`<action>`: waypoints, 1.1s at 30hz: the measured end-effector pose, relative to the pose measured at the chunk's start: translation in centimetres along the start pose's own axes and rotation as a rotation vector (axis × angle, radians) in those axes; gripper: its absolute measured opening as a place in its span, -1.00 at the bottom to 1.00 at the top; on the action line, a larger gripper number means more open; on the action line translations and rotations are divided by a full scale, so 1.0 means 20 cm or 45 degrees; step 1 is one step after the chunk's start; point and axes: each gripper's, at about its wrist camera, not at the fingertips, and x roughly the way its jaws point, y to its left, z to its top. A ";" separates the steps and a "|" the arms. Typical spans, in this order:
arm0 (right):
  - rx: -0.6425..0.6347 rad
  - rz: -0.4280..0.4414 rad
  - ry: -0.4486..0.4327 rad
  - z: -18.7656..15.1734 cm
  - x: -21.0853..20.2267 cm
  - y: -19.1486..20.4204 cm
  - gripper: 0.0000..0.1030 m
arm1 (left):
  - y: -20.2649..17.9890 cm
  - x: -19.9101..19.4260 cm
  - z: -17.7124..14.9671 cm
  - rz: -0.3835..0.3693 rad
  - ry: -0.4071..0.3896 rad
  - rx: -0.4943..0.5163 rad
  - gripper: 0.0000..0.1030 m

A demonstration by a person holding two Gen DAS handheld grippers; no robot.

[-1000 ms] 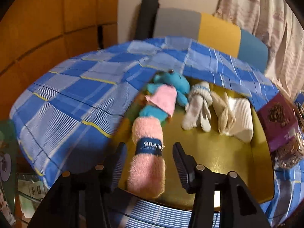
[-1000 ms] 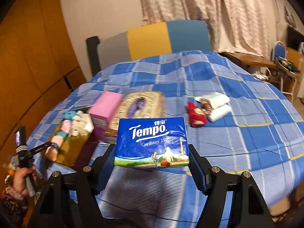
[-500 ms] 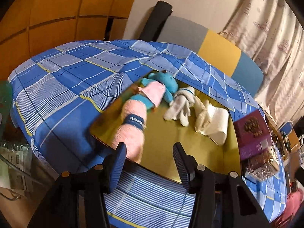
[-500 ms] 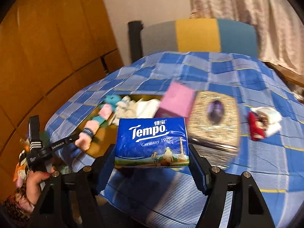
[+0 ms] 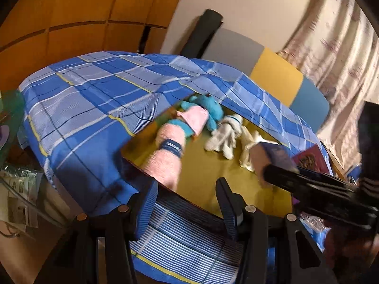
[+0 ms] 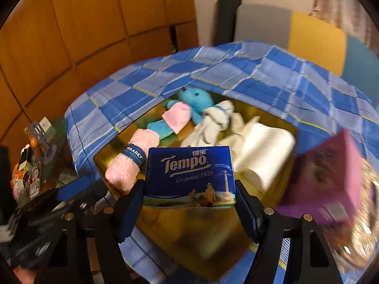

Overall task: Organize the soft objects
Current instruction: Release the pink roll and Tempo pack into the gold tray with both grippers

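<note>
Right claw [image 6: 189, 203]: clenched on the blue Tempo tissue pack [image 6: 189, 175], held above the gold tray [image 6: 165, 222].
Left claw [image 5: 186, 203]: released, nothing between its fingers, at the tray's near edge.
Ahead of the left claw: pink rolled towel [image 5: 168, 158], then blue plush toy [image 5: 208, 108].
Right of those: white socks [image 5: 223, 137], white folded cloth [image 6: 265, 151].
Beyond the tray: counter under blue plaid cloth [image 5: 94, 104].
Far right: purple box [image 6: 327, 175].
</note>
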 end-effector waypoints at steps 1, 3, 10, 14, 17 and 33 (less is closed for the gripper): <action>-0.004 0.002 0.018 0.02 0.04 0.01 0.41 | 0.01 0.00 0.01 0.009 0.000 -0.010 0.00; -0.011 0.002 0.062 0.08 0.14 0.03 0.41 | 0.05 0.01 0.02 0.017 0.002 -0.038 0.00; -0.163 -0.040 0.176 0.26 0.44 0.12 0.42 | 0.11 0.00 0.04 0.029 -0.017 -0.091 0.00; -0.279 -0.112 0.209 0.30 0.56 0.16 0.44 | 0.11 0.01 0.03 0.026 -0.001 -0.101 0.00; -0.271 -0.135 0.177 0.31 0.57 0.14 0.47 | 0.11 0.02 0.03 0.022 0.009 -0.106 0.00; 0.056 -0.046 -0.060 0.14 0.02 0.02 0.50 | 0.00 0.04 -0.04 -0.045 0.044 -0.007 0.00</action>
